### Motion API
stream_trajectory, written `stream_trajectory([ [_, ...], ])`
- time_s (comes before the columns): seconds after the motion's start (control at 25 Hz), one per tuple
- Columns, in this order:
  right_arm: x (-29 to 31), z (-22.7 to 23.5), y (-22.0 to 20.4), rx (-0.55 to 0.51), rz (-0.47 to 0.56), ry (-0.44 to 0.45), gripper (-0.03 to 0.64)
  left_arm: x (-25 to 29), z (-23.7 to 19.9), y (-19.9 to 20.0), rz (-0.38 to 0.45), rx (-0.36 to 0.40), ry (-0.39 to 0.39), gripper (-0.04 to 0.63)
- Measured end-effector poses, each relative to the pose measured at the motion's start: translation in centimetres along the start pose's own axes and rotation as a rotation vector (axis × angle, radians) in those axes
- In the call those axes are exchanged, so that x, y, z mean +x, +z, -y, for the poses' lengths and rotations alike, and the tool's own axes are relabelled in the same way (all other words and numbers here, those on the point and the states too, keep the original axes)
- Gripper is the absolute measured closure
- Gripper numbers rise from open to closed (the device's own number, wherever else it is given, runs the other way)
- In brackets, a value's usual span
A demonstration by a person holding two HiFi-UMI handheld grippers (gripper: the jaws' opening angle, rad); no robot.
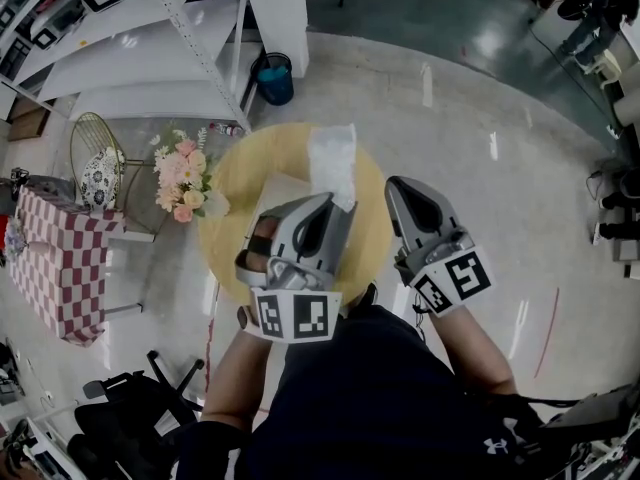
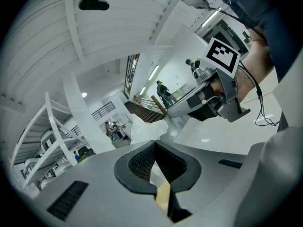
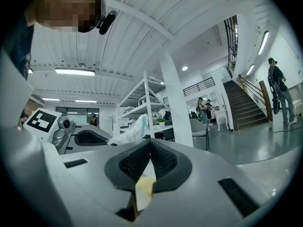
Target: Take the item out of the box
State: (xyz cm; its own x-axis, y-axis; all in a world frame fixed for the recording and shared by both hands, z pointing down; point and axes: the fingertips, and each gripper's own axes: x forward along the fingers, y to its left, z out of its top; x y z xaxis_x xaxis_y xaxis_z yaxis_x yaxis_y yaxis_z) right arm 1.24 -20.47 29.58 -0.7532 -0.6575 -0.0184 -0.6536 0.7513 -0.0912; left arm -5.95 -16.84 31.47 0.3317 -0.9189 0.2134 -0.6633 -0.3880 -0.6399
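Note:
A white plastic bag [image 1: 333, 160] lies on the round yellow table [image 1: 232, 183], reaching toward its far edge. A pale flat box [image 1: 283, 190] shows beside it, mostly hidden under my left gripper [image 1: 338, 206]. That gripper is shut, its tip right at the bag's near end; I cannot tell whether it pinches the bag. The bag [image 2: 166, 126] rises just past the left gripper [image 2: 155, 143] in its own view. My right gripper [image 1: 395, 186] hovers over the table's right edge, apart from the bag. Its pads meet with nothing between them, as my right gripper [image 3: 150, 142] shows in its own view, where the bag [image 3: 129, 133] appears to the left.
A pink flower bouquet [image 1: 183, 176] stands at the table's left edge. A wire chair [image 1: 97, 163] and a red checked cloth [image 1: 55, 258] are further left. White shelving [image 1: 150, 28], a column [image 1: 280, 8] and a blue bin [image 1: 274, 78] stand beyond the table.

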Motion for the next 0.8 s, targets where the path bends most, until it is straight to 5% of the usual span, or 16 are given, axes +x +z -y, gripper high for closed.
stream_trajectory([
  [0.8,-0.3,0.4,-0.8,0.019,-0.018,-0.016,0.604,0.2,1.0,-1.5,-0.035,-0.014,-0.026,0.578],
])
